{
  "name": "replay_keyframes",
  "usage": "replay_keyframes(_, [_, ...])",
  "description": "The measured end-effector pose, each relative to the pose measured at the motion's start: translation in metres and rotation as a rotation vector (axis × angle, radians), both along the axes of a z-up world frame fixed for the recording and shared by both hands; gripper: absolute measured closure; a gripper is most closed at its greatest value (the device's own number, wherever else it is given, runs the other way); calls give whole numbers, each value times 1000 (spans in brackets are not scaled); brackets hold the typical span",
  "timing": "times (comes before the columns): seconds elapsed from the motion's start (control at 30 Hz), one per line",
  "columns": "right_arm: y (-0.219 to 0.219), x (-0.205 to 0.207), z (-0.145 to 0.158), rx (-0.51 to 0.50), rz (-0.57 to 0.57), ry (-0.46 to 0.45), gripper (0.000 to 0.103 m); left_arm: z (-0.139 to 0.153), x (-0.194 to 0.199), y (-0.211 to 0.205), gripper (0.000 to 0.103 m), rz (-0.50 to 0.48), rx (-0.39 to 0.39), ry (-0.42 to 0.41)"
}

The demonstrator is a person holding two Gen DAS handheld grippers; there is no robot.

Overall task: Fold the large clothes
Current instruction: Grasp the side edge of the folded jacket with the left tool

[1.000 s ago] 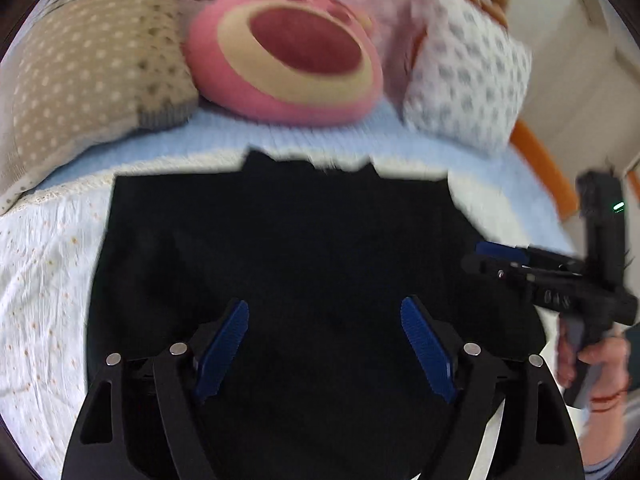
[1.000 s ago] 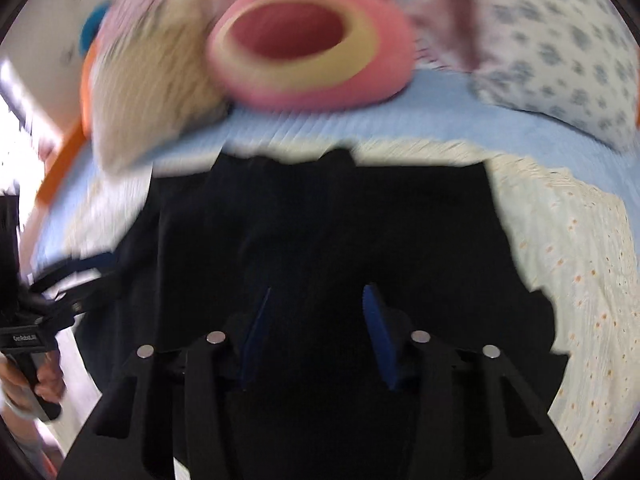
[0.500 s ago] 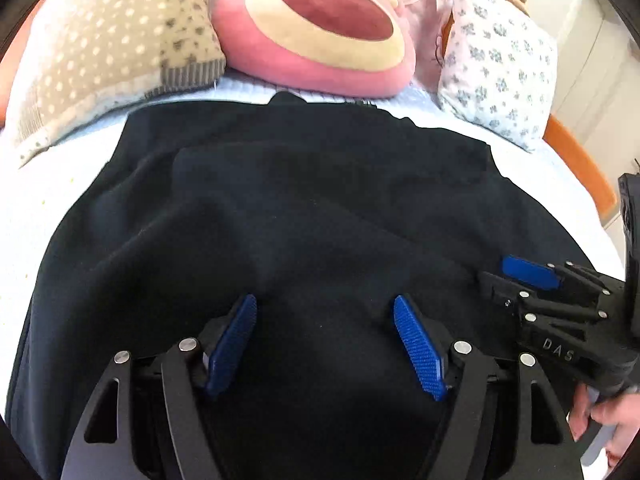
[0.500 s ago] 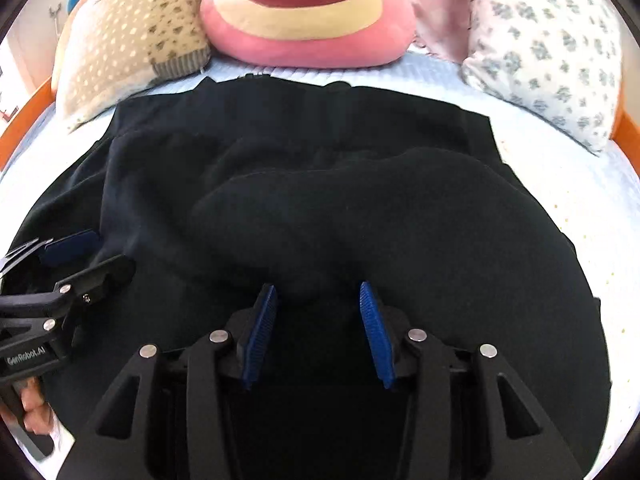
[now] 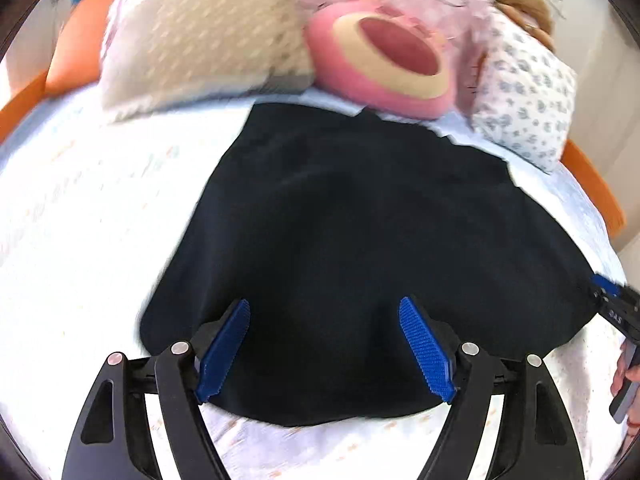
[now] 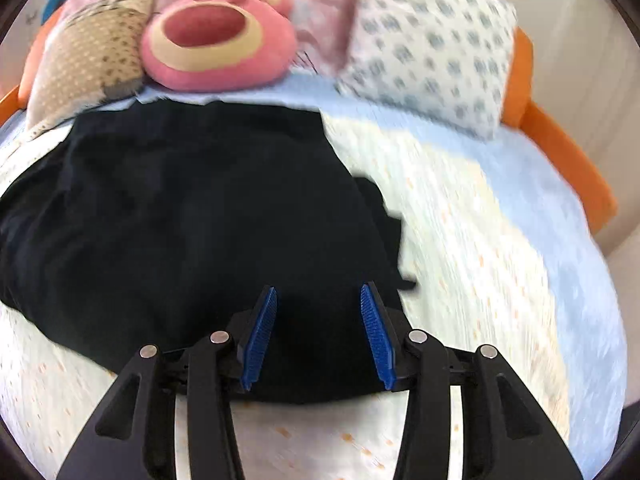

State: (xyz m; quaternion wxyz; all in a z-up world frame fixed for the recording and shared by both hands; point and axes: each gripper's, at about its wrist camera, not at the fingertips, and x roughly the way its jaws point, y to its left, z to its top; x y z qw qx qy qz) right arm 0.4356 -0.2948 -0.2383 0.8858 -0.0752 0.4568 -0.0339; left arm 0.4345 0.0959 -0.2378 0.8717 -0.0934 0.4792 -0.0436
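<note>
A large black garment (image 5: pixel 360 220) lies spread on the bed, its rounded near edge towards me. My left gripper (image 5: pixel 324 302) hovers over the near left part of that edge; its jaws are opening, and nothing but flat cloth shows beneath them. My right gripper (image 6: pixel 319 287) stands over the near right corner of the garment (image 6: pixel 180 220), its blue pads apart and not pressing on cloth. In the left wrist view the right gripper (image 5: pixel 612 304) shows at the far right edge, held by a hand (image 5: pixel 628 368).
At the head of the bed sit a beige dotted pillow (image 5: pixel 200 40), a pink plush cushion (image 5: pixel 384 64) and a white flowered pillow (image 5: pixel 524 96). An orange bed frame (image 6: pixel 560 152) runs along the sides. White dotted sheet (image 6: pixel 480 280) surrounds the garment.
Both cameras have pulled back from the garment, so its near edge and the sheet below it now show. The grippers have moved apart; the left one has left the right wrist view.
</note>
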Motion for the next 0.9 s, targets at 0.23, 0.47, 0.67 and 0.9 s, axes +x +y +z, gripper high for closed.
replay_keyframes(0.23, [-25,-3,-38,81,-40,30,59,-26,0,44,42,67,-213,27])
replay_keyframes(0.47, [-26,-2,-43,113,-62,-6,59,-30,3,59,49,54,-288,35])
replay_keyframes(0.67, [0,-23,9,100,-12,-95,58,-1,-43,84,27,141,-489,19])
replay_keyframes(0.9, [64,-47,38,165,141,-124,58,-32,-54,90,24,206,-600,102])
